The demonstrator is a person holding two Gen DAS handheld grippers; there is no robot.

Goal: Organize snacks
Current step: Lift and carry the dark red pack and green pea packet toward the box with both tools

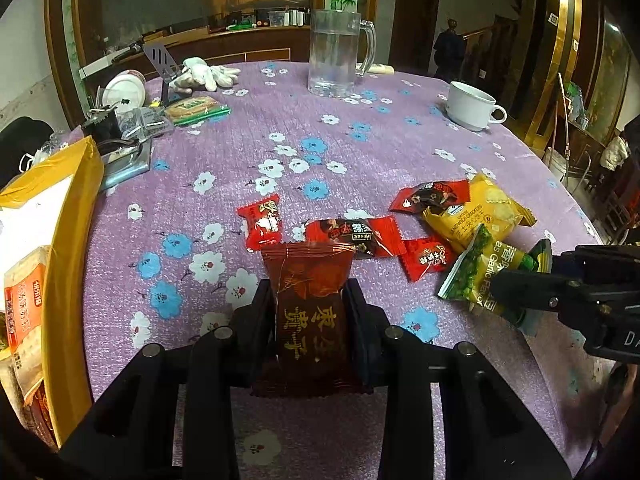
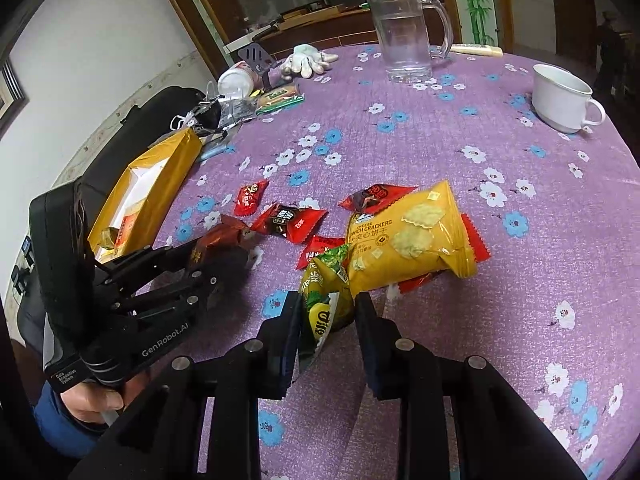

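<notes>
My left gripper (image 1: 308,286) is shut on a dark red-brown snack packet (image 1: 310,320), held just above the purple flowered tablecloth (image 1: 240,140). In the right wrist view that gripper (image 2: 208,252) and its packet (image 2: 224,234) show at left, near the open yellow box (image 2: 160,184). My right gripper (image 2: 328,300) is shut on a green garlic-flavour pea packet (image 2: 326,312), tilted up off the cloth. In the left wrist view it (image 1: 508,296) grips the green packet (image 1: 476,272) from the right. A yellow cheese cracker bag (image 2: 408,236) and several small red packets (image 1: 262,222) lie between them.
The yellow box (image 1: 60,200) holds an orange packet at the table's left edge. A glass mug (image 1: 336,56), a white cup (image 1: 470,106), white gloves (image 1: 204,74) and a clutter of small items (image 1: 132,120) stand at the back. A hand (image 2: 96,400) holds the left gripper.
</notes>
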